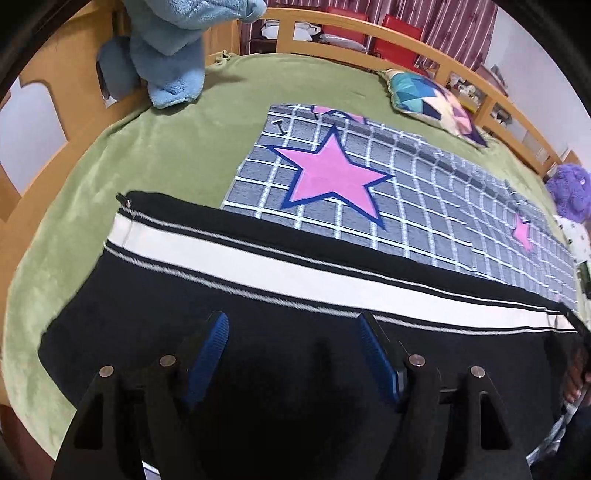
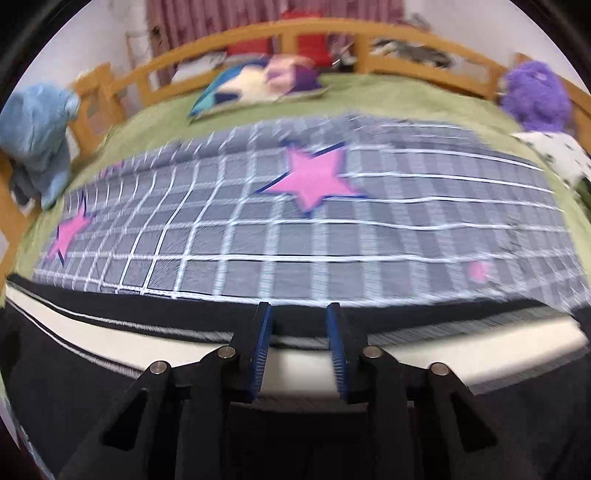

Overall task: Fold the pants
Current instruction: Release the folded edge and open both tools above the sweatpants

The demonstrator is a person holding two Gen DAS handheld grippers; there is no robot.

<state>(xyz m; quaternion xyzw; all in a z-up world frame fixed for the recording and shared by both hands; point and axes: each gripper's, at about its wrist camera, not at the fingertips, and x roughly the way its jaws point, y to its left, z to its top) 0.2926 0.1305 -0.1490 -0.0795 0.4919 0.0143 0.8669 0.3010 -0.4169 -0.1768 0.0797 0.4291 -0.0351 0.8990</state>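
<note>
Both open. Left gripper (image 1: 291,325) had its jaws spread wide over the black pants (image 1: 258,362), holding nothing. Right gripper (image 2: 300,314) sat narrower but still parted, fingers over the white side stripe (image 2: 303,365), nothing pinched; that view was motion-blurred. Pants lay flat along the near edge of the bed (image 1: 166,155), overlapping a grey checked blanket (image 1: 406,206) with pink stars. Farther out: patchwork pillow (image 1: 436,99), blue towel (image 1: 166,48) on the wooden rail (image 1: 332,16), purple plush toy (image 2: 535,92) at the bed's far corner.
</note>
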